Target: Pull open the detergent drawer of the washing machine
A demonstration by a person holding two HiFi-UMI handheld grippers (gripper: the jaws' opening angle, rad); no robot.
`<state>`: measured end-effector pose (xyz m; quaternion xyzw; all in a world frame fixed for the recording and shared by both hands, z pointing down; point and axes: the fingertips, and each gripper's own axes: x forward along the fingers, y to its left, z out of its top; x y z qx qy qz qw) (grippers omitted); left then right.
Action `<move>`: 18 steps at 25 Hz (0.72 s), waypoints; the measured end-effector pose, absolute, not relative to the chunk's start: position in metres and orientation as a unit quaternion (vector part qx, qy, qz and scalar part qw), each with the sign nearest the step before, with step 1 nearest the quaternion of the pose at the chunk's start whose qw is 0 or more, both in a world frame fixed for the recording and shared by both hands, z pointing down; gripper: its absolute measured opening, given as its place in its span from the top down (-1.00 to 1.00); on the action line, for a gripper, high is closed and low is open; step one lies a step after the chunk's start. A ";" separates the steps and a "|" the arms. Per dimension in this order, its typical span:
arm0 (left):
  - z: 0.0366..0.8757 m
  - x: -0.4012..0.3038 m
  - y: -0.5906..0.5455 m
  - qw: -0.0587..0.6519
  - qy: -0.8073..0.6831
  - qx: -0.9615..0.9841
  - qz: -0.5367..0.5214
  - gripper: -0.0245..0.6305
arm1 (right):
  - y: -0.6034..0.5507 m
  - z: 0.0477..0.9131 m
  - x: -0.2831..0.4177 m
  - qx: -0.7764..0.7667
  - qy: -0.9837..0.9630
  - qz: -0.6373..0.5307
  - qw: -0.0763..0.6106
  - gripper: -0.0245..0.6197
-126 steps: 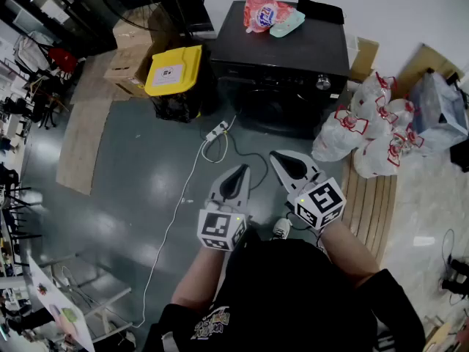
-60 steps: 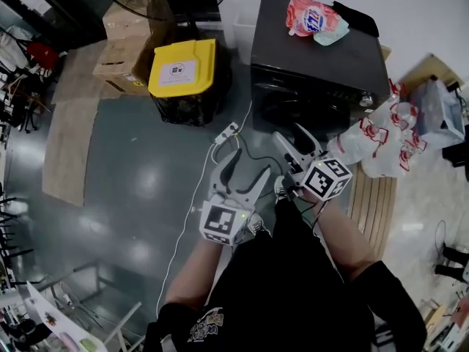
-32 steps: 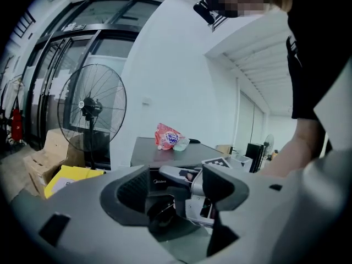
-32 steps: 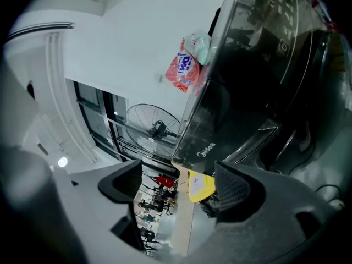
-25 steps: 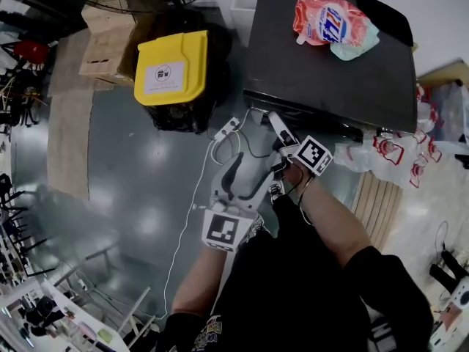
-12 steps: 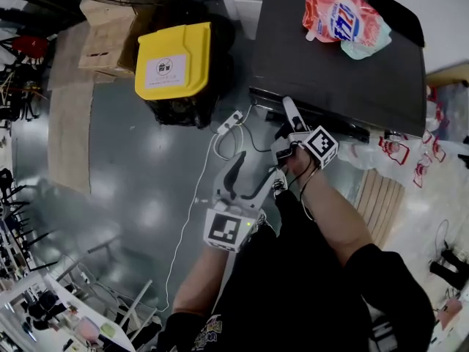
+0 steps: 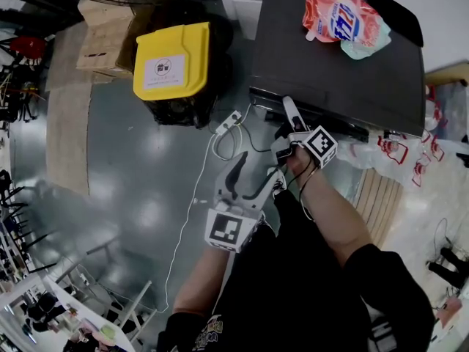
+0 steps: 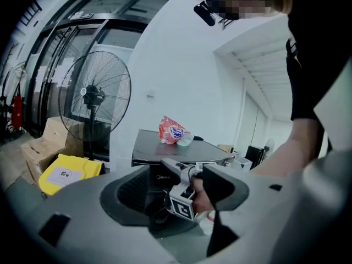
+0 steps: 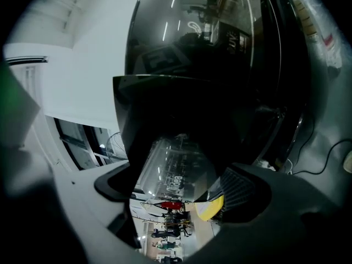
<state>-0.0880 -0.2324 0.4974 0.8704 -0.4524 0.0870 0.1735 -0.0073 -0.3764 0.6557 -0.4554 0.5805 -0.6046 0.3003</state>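
The black washing machine (image 7: 330,64) stands at the top right of the head view. My right gripper (image 7: 284,116) is turned on its side at the machine's upper front edge, towards its left end. In the right gripper view the glossy detergent drawer front (image 9: 176,175) fills the gap between the jaws, and both pads seem to press on its sides. Held low and back from the machine over the floor, my left gripper (image 7: 256,169) is open with nothing in it. The left gripper view shows the right gripper (image 8: 184,194) against the washing machine (image 8: 165,150).
A pink detergent pouch (image 7: 337,17) and a black item (image 7: 392,9) lie on the machine's top. Left of the machine stands a yellow-lidded bin (image 7: 170,61), with cardboard boxes (image 7: 99,28) beyond it. A power strip (image 7: 227,123) with a white cable lies on the floor; white bags (image 7: 399,156) sit at the right.
Over five seconds the right gripper rose from mid-air to the machine's upper front edge and turned sideways. In the last half second almost nothing moved. The left gripper stayed low and open.
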 end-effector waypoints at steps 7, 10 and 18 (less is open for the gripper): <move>0.493 -0.085 -0.224 0.178 -0.449 0.872 0.083 0.09 | -0.364 0.655 -0.014 -0.451 0.578 -0.613 0.293 -0.55; 0.489 -0.087 -0.217 0.179 -0.452 0.870 0.079 0.10 | -0.353 0.654 -0.018 -0.437 0.583 -0.614 0.304 -0.55; 0.488 -0.094 -0.190 0.176 -0.456 0.869 0.076 0.09 | -0.316 0.656 -0.021 -0.444 0.581 -0.617 0.291 -0.55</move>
